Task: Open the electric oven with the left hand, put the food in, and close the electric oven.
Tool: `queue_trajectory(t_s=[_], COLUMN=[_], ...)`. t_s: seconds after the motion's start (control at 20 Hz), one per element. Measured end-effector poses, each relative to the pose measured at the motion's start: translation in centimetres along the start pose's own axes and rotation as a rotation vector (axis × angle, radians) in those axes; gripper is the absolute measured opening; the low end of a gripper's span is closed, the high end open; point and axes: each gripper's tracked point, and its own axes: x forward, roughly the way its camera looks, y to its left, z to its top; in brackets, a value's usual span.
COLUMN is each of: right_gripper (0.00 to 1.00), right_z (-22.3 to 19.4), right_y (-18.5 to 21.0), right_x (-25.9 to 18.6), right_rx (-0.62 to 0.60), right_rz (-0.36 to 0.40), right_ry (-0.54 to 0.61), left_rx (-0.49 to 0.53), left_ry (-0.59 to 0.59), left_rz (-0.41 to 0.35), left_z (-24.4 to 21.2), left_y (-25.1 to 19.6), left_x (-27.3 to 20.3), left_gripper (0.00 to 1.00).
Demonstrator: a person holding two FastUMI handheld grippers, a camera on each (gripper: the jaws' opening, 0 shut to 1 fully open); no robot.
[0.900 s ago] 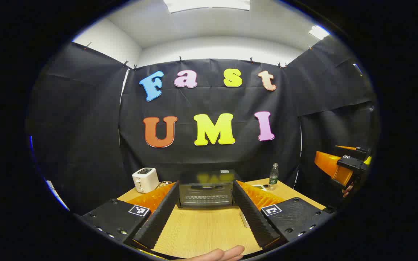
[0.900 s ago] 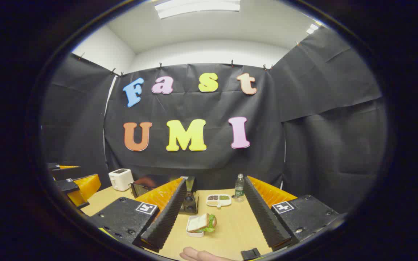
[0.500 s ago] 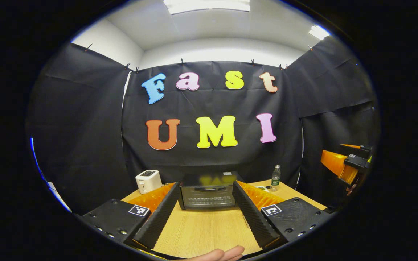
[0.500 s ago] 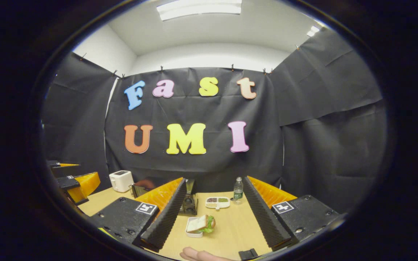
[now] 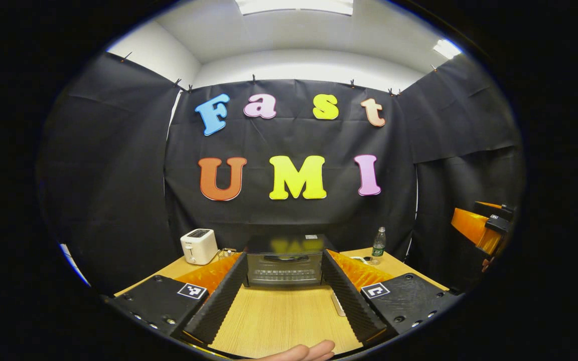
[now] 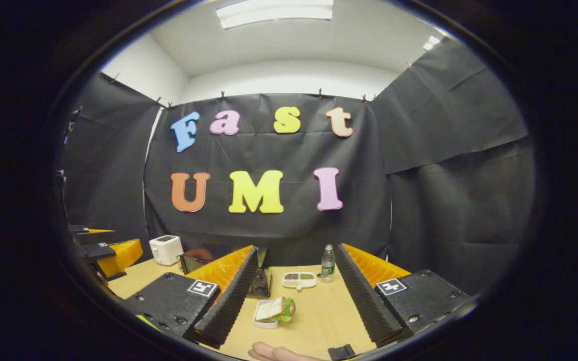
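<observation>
Change: since the earlier pictures my right gripper (image 5: 487, 225) sits nearer the right edge of the left gripper view, and the small black electric oven with a glass door (image 5: 285, 260) shows a little more squarely between my left fingers.
Left gripper: my left gripper (image 5: 285, 301) is spread wide and holds nothing; it hangs above the light wooden table (image 5: 279, 321), well short of the oven and aimed straight at its front.
Oven: door shut, its dark bar handle (image 5: 285, 258) across the top of the glass; the oven stands at the far side of the table against the black cloth wall.
Right gripper: my right gripper (image 6: 296, 306) is also spread wide and empty, held above the table to the right of the oven.
Food: a sandwich with white bread and green lettuce in a shallow white rectangular dish (image 6: 271, 312) lies on the table in front of the oven's right end, between my right fingers in the right gripper view.
Left of oven: a white two-slot toaster (image 5: 198, 246).
Right of oven: a clear plastic bottle with a green label (image 5: 378, 244), and near it a white divided dish with dark and green fillings (image 6: 299, 279).
Hand: a fingertip (image 5: 309, 351) shows at the bottom of the left gripper view.
</observation>
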Motion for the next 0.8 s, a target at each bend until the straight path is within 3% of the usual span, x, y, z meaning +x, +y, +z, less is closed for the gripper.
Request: queue_trajectory(t_s=[0.1,0.15,0.2,0.25,0.3,0.35,0.4,0.45,0.5,0.8], right_gripper=[1.00,0.89,1.00,1.00,0.89,1.00,0.89,0.89,1.00,1.00], right_z=[0.0,-0.3,-0.4,-0.4,-0.7,-0.8,-1.2,-1.3,-1.2,-3.3], right_y=[0.0,-0.4,-0.6,-1.0,-1.5,-1.9,-2.8,-3.6,-4.0,-6.4], right_x=[0.3,0.5,0.7,0.9,1.1,1.4,1.8,2.1,2.5,4.9], right_rx=[0.010,0.011,0.014,0.020,0.022,0.017,0.011,0.019,0.032,0.036], right_rz=[0.010,0.010,0.012,0.006,0.000,-0.006,-0.026,-0.039,-0.050,-0.047], right_ry=[-0.013,-0.015,-0.021,-0.025,-0.030,-0.034,-0.033,-0.042,-0.046,-0.043], left_rx=[0.001,0.005,0.009,0.018,0.028,0.035,0.038,0.040,0.044,0.064], left_ry=[0.002,0.008,0.015,0.022,0.030,0.038,0.050,0.068,0.095,0.164], left_rz=[-0.001,-0.011,-0.012,-0.015,-0.016,-0.020,-0.029,-0.038,-0.049,-0.065], left_z=[-0.2,-0.5,-0.9,-1.2,-1.6,-2.1,-2.6,-3.4,-4.3,-8.0], left_y=[-0.1,-0.2,-0.1,0.0,0.0,-0.1,-0.3,-0.5,-0.8,-2.1], left_x=[1.6,2.5,3.6,4.9,6.2,7.8,9.4,11.0,12.7,21.6], left_gripper=[0.96,0.96,0.96,0.96,0.96,0.96,0.96,0.96,0.96,0.96])
